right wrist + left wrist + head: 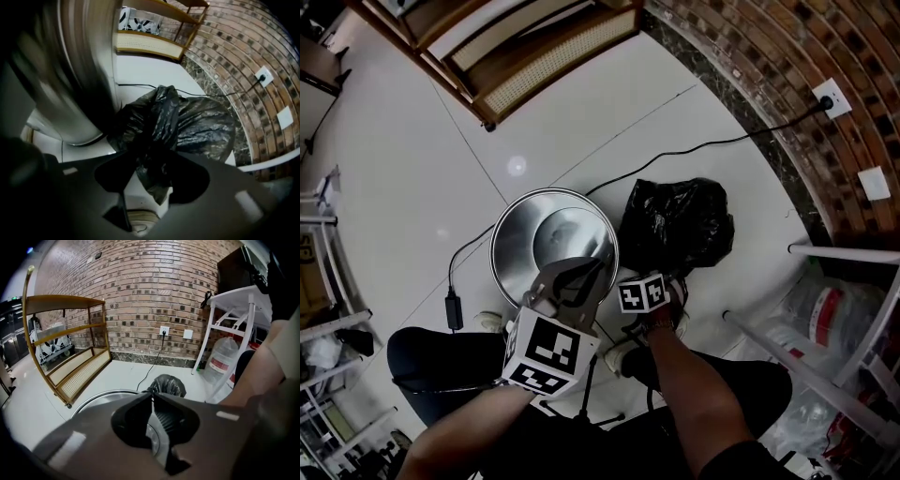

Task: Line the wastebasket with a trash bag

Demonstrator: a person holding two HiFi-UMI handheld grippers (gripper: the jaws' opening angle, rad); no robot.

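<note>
A round steel wastebasket stands open on the white floor between the person's feet. My left gripper is shut on its near rim, and the thin metal wall runs between the closed fingers. A crumpled black trash bag lies on the floor right of the basket. My right gripper points steeply down at the bag's near edge, with only its marker cube showing in the head view. In the right gripper view the right gripper is open, with a fold of the bag between its fingers.
A wooden shelf unit stands at the far side. A black cable runs across the floor to a socket on the brick wall. A white rack with a plastic bottle stands at the right.
</note>
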